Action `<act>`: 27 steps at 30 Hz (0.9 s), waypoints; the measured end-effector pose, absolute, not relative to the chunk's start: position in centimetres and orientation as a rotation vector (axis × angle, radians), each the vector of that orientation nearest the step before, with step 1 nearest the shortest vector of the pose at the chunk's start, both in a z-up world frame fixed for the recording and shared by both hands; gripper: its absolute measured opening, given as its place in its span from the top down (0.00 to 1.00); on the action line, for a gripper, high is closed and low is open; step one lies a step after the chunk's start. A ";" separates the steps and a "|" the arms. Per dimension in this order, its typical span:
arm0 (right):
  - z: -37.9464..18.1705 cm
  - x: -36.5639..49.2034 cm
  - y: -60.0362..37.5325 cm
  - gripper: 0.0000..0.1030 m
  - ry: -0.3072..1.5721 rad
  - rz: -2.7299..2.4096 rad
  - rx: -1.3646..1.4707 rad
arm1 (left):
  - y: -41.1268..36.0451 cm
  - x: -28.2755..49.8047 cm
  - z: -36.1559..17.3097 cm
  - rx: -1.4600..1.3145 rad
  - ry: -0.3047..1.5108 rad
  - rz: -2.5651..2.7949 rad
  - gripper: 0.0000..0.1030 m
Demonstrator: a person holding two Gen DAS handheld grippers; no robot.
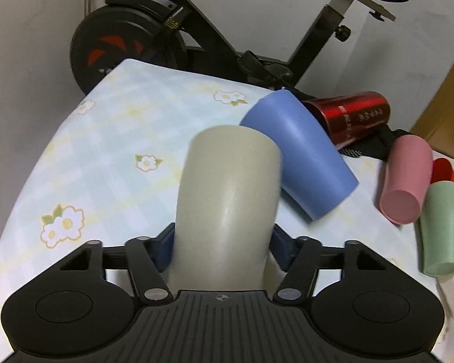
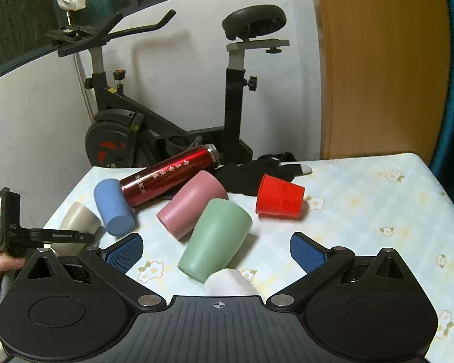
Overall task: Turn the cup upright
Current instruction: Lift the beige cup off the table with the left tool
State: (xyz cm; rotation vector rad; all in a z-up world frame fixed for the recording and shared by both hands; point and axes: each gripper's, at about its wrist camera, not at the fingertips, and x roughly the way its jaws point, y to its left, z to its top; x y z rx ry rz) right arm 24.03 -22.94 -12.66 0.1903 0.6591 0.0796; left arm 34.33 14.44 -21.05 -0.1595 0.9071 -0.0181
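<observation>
My left gripper (image 1: 224, 242) is shut on a beige cup (image 1: 227, 193), holding it between the blue pads, its closed base pointing away from the camera. The same beige cup (image 2: 77, 220) and the left gripper (image 2: 56, 237) show at the left of the right wrist view. My right gripper (image 2: 216, 249) is open and empty above the table, with a green cup (image 2: 216, 242) lying on its side between its fingers. Blue (image 2: 112, 208), pink (image 2: 193, 205) and red (image 2: 278, 198) cups lie tipped over on the floral tablecloth (image 2: 363, 211).
A red metal flask (image 2: 169, 172) lies on its side behind the cups, next to a black cloth (image 2: 251, 178). A white cup (image 2: 230, 282) lies close under the right gripper. An exercise bike (image 2: 154, 115) stands behind the table, and a wooden panel (image 2: 378, 60) at the right.
</observation>
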 end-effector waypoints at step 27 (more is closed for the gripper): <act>-9.9 12.2 -29.1 0.00 0.551 0.037 0.297 | 2.0 18.5 -13.3 -0.284 0.826 -0.143 0.38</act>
